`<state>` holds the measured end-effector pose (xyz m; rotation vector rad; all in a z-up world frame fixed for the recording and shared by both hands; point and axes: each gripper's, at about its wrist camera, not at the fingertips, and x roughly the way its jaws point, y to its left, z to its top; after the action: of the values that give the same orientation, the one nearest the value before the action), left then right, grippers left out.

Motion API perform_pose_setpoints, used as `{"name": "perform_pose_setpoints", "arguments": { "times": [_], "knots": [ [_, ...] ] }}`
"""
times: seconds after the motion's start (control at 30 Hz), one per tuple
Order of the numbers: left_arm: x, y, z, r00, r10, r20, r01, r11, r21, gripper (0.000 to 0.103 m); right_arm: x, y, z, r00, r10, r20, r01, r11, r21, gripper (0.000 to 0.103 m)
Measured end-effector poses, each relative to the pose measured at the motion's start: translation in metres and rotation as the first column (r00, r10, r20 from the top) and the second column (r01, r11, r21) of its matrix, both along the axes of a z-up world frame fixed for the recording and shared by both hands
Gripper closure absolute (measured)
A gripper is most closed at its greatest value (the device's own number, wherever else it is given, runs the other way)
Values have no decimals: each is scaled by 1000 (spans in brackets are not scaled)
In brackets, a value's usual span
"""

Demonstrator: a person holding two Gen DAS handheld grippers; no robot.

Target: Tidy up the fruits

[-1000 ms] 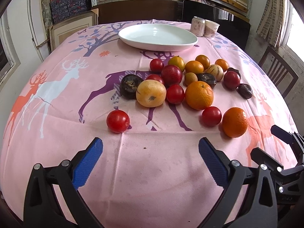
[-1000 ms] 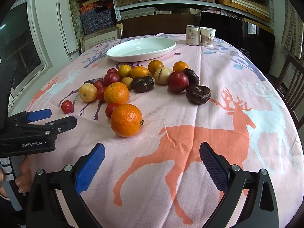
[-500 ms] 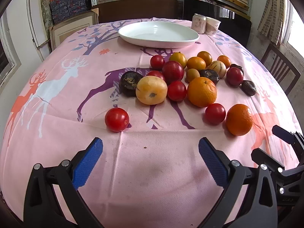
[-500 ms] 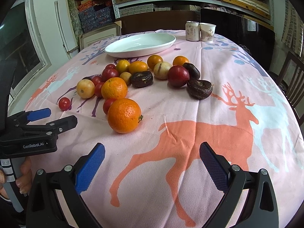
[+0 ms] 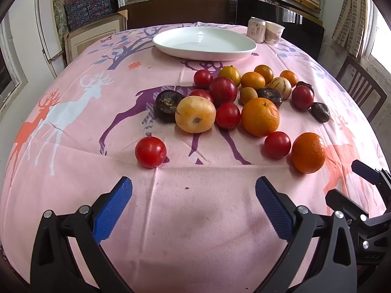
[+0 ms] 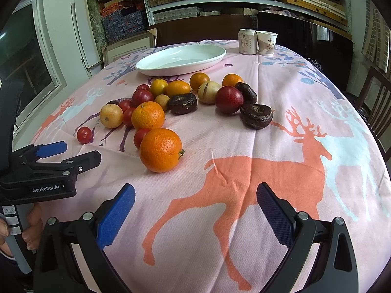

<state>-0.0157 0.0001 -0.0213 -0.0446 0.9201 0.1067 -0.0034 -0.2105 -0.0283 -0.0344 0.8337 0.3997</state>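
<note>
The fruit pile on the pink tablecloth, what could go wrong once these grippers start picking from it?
1. The fruits are round and packed close: lifting the big orange could nudge the red tomato beside it and set it rolling.
2. The lone tomato sits on a cloth crease near the table edge and might roll off.
3. The left hand-held gripper and right hand-held gripper, both open, work side by side and could bump.

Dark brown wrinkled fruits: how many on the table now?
4: left dark fruit beside the pale yellow round fruit; middle dark fruit behind the large orange; right dark fruit on the pile's edge; far dark fruit behind it. More may hide.
</note>
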Motion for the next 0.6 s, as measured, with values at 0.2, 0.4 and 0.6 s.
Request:
{"name": "perform_pose_setpoints", "arguments": {
  "times": [0.2,0.4,0.6],
  "knots": [
    [0,0,0,1000,0,0,0,1000,1,4,0,0,0,1000,0,0,0,1000,-1,3],
    [-1,0,-1,1000,-3,-3,3,1000,0,4,-1,0,1,1000,0,4,0,1000,-4,3],
    [-1,0,-2,1000,-4,-5,4,1000,-2,4,-1,1,1,1000,5,3,-5,1000,-8,3]
  ]
}}
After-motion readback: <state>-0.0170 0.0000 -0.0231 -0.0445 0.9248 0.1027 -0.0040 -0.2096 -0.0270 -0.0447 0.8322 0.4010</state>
